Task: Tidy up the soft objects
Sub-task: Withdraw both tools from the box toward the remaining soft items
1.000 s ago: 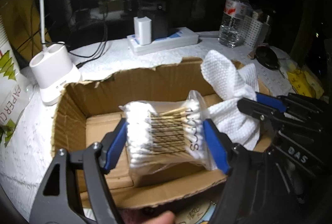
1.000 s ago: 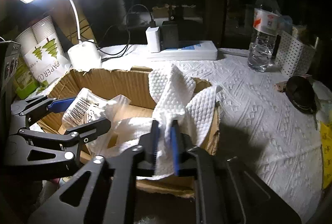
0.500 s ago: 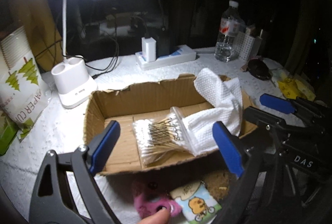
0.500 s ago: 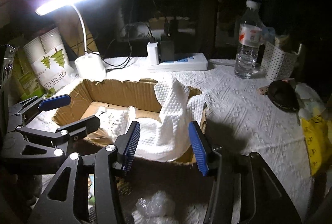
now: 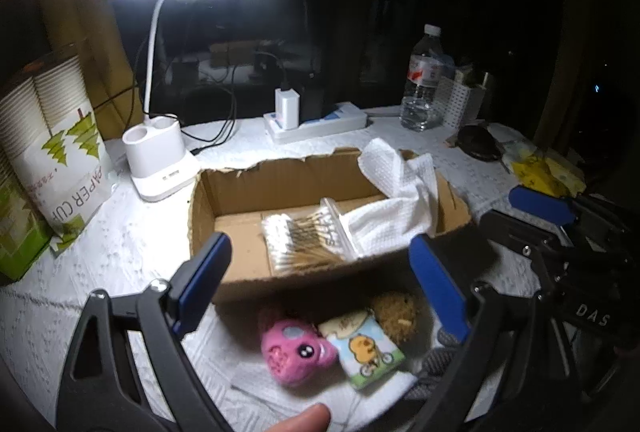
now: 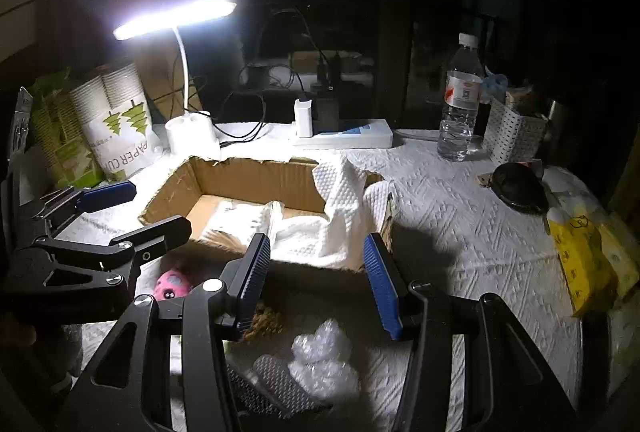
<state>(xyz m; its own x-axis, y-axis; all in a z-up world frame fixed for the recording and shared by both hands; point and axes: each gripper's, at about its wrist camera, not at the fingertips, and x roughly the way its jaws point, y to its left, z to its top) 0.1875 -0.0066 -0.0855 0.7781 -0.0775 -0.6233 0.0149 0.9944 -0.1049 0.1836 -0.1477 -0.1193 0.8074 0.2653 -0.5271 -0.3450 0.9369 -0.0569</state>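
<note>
1. The left gripper (image 5: 320,284) has its jaws spread wide, and nothing is between them.
2. The right gripper (image 6: 318,280) has its jaws partly apart, not as wide as the left one. It holds nothing too.
3. Just ahead of both grippers sits a cardboard box (image 5: 288,176) on the white tabletop (image 6: 460,216).
4. Inside the box, straight ahead of the left gripper, lies a clear bag of cotton swabs (image 5: 308,236).
5. A white cloth (image 5: 396,208) lies in the box ahead and to the right of the left gripper. It touches the bag of cotton swabs, and part of it hangs over the far right wall of the box.
6. In the right wrist view the white cloth is straight ahead of the right gripper, just past its blue pads.
7. Below the left gripper, on the near side of the box, lie a pink plush toy (image 5: 296,348), a small pack with a yellow chick picture (image 5: 368,348) and a brown fuzzy ball (image 5: 394,312).
8. A lump of bubble wrap (image 6: 324,360) lies below the right gripper.
9. A lit desk lamp (image 5: 160,160) stands far ahead to the left of the box. A water bottle (image 6: 460,104) stands far ahead to the right.
</note>
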